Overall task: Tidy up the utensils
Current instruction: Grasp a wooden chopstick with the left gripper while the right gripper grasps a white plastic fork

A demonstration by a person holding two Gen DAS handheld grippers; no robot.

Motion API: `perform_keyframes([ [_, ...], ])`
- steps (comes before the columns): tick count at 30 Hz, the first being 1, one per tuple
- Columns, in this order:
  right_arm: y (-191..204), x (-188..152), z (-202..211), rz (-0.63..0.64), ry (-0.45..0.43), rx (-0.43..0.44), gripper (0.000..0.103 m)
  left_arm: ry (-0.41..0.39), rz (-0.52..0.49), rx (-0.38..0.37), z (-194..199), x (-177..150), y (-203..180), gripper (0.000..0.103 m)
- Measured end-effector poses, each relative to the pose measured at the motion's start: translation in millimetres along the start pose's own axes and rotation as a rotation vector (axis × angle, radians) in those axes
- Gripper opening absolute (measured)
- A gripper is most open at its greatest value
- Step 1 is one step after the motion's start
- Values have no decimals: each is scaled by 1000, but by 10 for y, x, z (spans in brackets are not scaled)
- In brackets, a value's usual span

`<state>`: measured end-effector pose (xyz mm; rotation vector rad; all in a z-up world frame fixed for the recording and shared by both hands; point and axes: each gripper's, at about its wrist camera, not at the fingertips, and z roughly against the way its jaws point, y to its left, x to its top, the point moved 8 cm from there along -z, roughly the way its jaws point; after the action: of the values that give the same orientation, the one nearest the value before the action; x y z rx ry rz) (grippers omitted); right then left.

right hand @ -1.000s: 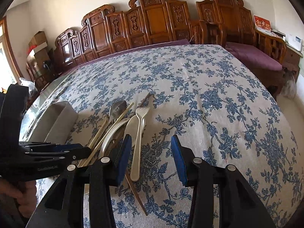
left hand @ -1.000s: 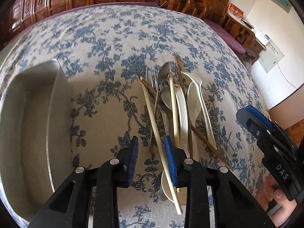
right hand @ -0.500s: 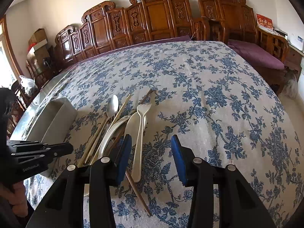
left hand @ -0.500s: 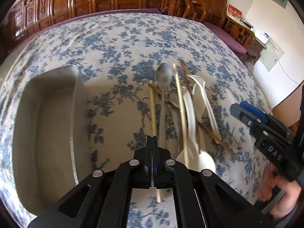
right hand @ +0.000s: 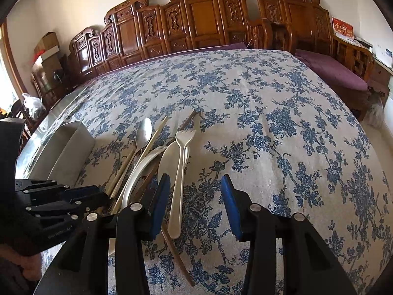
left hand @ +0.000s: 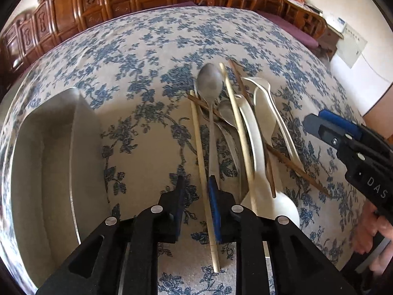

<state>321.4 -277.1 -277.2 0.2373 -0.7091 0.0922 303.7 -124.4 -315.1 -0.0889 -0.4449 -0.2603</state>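
Observation:
A pile of utensils lies on the floral tablecloth: a metal spoon (left hand: pixel 210 83), pale chopsticks (left hand: pixel 202 162), dark wooden chopsticks (left hand: pixel 289 159), white plastic spoons (left hand: pixel 255 132) and a white fork (right hand: pixel 183 147). My left gripper (left hand: pixel 195 196) is open over the near end of the pile, with one pale chopstick between its jaws beside the right pad. My right gripper (right hand: pixel 194 201) is open and empty just right of the pile, above the white fork's handle. An empty metal tray (left hand: pixel 49 152) sits to the left.
The tray also shows in the right wrist view (right hand: pixel 66 145). Carved wooden chairs (right hand: pixel 196 19) line the table's far edge, and a bench with a purple cushion (right hand: pixel 336 73) stands at the right. The cloth (right hand: pixel 282 123) right of the pile is bare.
My left gripper was open a second ago, shut half a second ago, and is now open again around a pale chopstick. The metal fork has gone from the pile. The right gripper barely moved.

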Motion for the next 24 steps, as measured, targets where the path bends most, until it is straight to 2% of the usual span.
perform_keyframes([
  [2,-3,11,-2,0,-2,1,46,0,-16,10,3,-2,-10,19],
  [7,9,30,4,0,-8,7,45,19,-23,-18,22,-47,-36,17],
  [9,11,33,10,-1,-9,7,45,16,-34,-18,32,-79,-45,6],
  [10,13,33,11,-1,-9,9,45,21,-37,-12,23,-90,-46,5],
  [16,4,34,6,1,-5,2,45,-15,-43,3,91,-83,14,4],
  [20,16,42,-21,13,-1,0,45,-47,-19,-24,222,-66,100,4],
  [24,52,51,-117,16,20,14,38,-95,30,-69,377,-22,198,4],
])
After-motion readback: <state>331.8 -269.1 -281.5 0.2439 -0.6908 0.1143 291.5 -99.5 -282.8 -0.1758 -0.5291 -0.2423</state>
